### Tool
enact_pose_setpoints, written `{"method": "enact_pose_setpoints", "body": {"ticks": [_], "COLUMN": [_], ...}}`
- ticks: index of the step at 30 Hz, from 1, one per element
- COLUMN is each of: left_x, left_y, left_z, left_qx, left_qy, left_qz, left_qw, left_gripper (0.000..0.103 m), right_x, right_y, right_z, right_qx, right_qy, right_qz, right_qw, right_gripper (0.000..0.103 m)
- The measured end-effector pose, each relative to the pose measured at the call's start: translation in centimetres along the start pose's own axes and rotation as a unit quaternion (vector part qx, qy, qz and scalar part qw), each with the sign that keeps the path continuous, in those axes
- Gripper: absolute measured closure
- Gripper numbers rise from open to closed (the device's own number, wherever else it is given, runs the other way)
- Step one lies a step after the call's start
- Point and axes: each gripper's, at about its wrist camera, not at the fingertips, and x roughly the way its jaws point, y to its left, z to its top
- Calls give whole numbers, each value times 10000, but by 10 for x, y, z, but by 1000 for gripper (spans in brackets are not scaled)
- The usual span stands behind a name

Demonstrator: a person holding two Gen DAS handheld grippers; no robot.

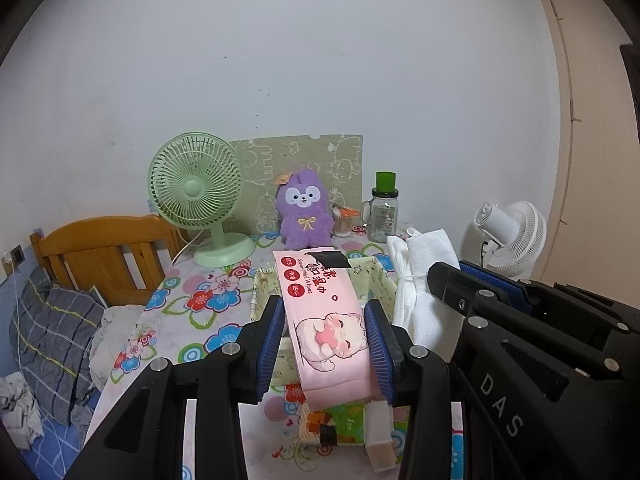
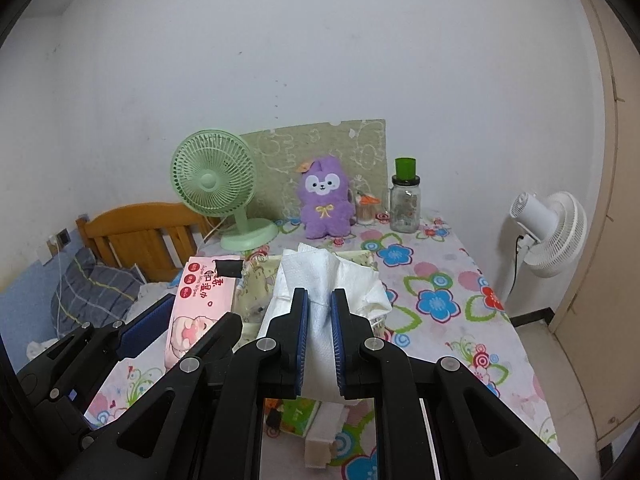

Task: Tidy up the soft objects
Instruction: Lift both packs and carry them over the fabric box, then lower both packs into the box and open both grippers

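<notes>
Fabric basket (image 1: 384,280), pale yellow with a printed pattern, stands near the middle of the table (image 2: 460,280), which carries a floral cloth. Its contents cannot be made out: the held items and both grippers cover most of the opening. At the table's far edge a glass jar (image 2: 405,208) with a green cap stands near the right corner; what is inside it is unclear. Beside it sits a small container of thin sticks (image 2: 365,212), then a purple plush toy (image 2: 326,200), then a green desk fan (image 2: 214,178) toward the far left corner.

Near the table's front edge, a green packet (image 2: 296,414) and a whitish block (image 2: 320,440) are partly hidden below the grippers and hard to identify.

Left gripper (image 1: 325,344): jaws moderately spread and clamped on the sides of the pink wet-wipes pack (image 1: 324,320), which is held lifted, its far end over the basket's left portion.

Right gripper (image 2: 320,320): jaws nearly together, pinching a bundle of white tissue (image 2: 320,276), held up above the basket's near right part. In the left wrist view the bundle appears tied with a thin string
</notes>
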Motion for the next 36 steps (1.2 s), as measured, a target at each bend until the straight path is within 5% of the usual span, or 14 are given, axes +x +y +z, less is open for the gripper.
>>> {"method": "enact_pose_setpoints", "body": {"ticks": [36], "left_x": [152], "left_y": [42], "left_z": [23], "left_qx": [-268], "left_qy": [649], "left_qz": [36], "left_qw": [9975], "left_gripper": [61], "right_x": [163], "right_y": [-4], "right_z": [39], "right_qx": [3], "right_qy": [736], "right_qz": [146], "right_qw": [9972], "right_gripper": [88]}}
